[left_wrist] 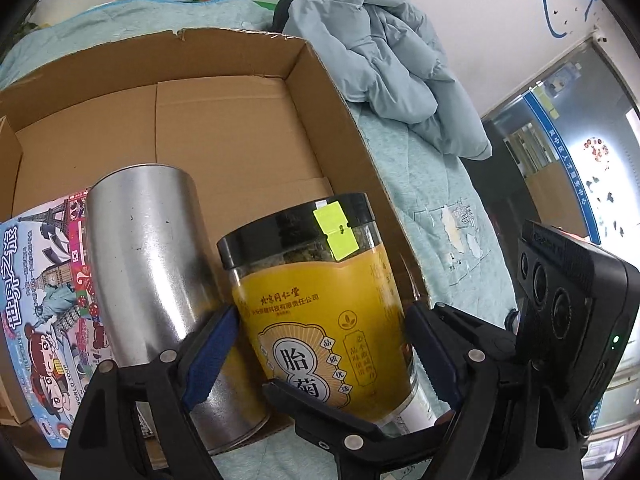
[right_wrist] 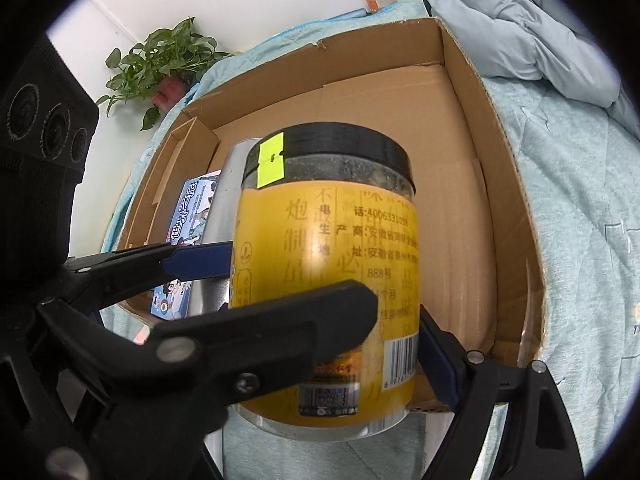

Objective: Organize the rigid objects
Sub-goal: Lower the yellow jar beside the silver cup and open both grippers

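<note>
One jar (left_wrist: 320, 308), clamped by both: left hand-held gripper (left_wrist: 320, 356) and right hand-held gripper (right_wrist: 326, 308), jaws wide, at cardboard box (left_wrist: 336, 92) front edge. Inside: one metal can (left_wrist: 156, 280), one game box (left_wrist: 44, 312).

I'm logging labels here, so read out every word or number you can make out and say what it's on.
"世界之旅" and "WORLD TOUR": colourful game box.
"北京同仁堂" and "胎菊": yellow-labelled jar.
"888号": same jar's back label.
Jar's phone number, barcode digits and fine print: partly cut off or blurred.
Wall sign: unreadable.

Likely a bedroom, quilted teal bedspread (left_wrist: 448, 184), puffy jacket (left_wrist: 384, 52) dumped on it, potted plant (right_wrist: 160, 60) beside
</note>
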`<state>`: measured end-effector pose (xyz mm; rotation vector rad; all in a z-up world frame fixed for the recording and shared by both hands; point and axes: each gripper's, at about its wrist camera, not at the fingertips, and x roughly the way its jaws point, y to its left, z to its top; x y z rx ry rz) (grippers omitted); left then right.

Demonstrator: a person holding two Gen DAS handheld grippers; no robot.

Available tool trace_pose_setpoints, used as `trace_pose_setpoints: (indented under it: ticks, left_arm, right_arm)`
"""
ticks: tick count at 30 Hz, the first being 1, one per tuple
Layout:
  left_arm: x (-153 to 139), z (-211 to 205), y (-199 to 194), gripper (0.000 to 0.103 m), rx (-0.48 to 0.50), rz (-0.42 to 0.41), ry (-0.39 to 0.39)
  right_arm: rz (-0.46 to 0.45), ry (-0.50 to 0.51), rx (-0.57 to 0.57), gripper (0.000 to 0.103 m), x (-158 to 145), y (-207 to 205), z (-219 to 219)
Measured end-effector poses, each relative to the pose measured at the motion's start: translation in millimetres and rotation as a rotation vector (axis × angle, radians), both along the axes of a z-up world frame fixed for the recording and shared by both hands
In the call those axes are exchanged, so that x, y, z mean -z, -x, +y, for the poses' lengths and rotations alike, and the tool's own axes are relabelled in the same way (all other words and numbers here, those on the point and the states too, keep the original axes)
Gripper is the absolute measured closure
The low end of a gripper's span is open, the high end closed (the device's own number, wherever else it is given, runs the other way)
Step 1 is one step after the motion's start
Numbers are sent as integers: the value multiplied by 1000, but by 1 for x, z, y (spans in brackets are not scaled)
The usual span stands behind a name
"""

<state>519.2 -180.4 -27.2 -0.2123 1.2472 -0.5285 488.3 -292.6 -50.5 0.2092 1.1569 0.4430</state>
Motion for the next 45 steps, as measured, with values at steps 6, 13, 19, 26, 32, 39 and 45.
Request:
trace_pose_setpoints:
  ticks: [6,13,19,26,32,39,45]
  left_arm:
    - [-9,1,-7,20,-7,-46,-73]
    - [-18,11,-9,20,-58,-149,-207]
    - [-21,19,-9,20,-48,-153,-179]
    - [-20,19,-1,20,-9,-205,-159]
    - [-18,28,8,19,-8,-237,-100]
    - [-21,47,5,19,-43,-263,-33]
    - [-32,62,18,19,-59,-308,-14]
  right_arm:
    - [30,-16,31,19,5,-6,-3]
    - [75,43,61,18,17,-17,5]
    - [86,59,51,17,17,-17,5]
    - [26,64,43,16,15,-8,4]
    - [-58,84,54,13,10,3,7]
    - [-117,110,73,0,5,8,13]
    - [-196,138,99,0,-4,20,10]
